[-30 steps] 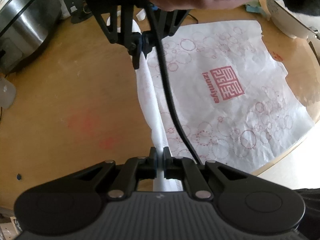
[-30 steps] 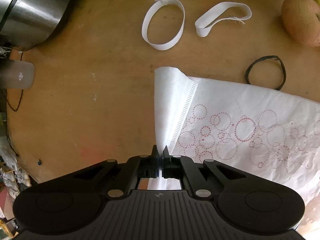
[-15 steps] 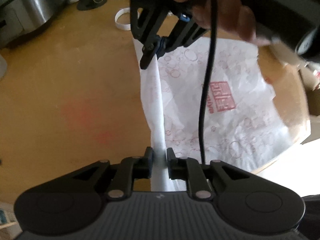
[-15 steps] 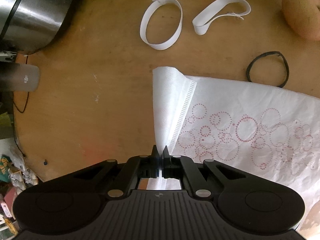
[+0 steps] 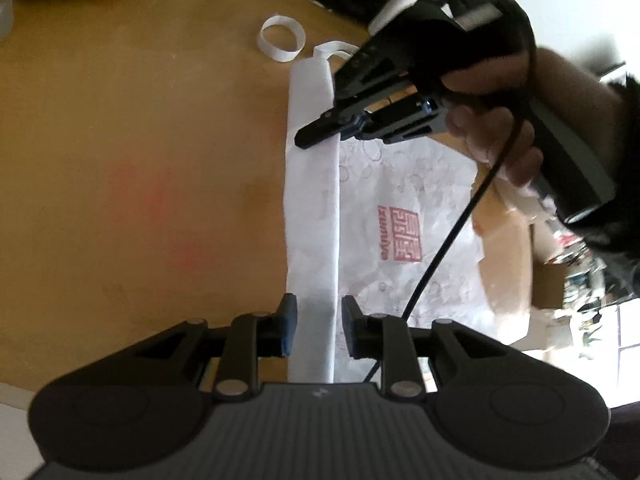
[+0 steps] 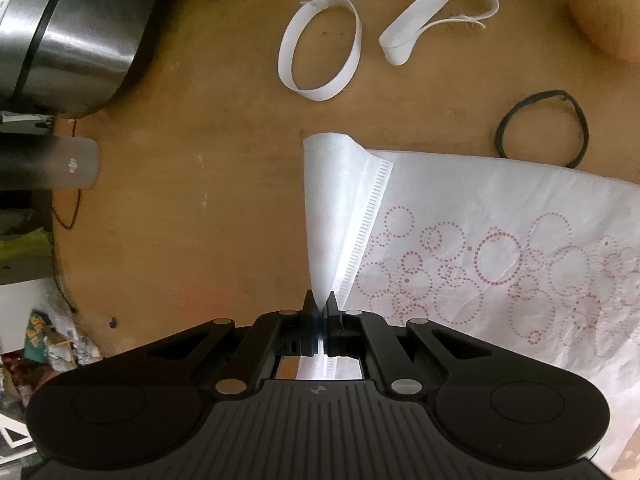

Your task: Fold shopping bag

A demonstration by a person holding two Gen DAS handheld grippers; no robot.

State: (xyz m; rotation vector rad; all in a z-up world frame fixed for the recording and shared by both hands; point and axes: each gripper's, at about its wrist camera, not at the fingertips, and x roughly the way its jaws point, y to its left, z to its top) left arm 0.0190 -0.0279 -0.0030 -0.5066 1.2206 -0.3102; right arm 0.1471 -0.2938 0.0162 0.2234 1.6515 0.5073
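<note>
On the warm brown wooden tabletop (image 5: 140, 160) lies the white non-woven shopping bag printed with red dotted circles and a red square logo (image 5: 400, 236); its left edge is turned over onto the printed face as a long plain white strip (image 5: 312, 200), so the first lengthwise fold reads as laid but not yet pressed flat. The left tool (image 5: 316, 330) sits at the near end of that strip; its jaws are opening, the pads stand clear on either side and the strip runs between them untouched, which I take as a release. Further along, the right tool (image 5: 320, 130) is clamped narrow on the far end of the same strip, held by a person's hand (image 5: 492, 140); in its own view the right tool pinches a lifted cone of white fabric beside the stitched hem (image 6: 368, 220). Two loose white ribbon loops (image 6: 320, 46) and a black elastic band (image 6: 542, 128) lie well apart from the bag. Left to do, by my judgement: drop the far end, smooth it, then fold the remaining width and the length.
</note>
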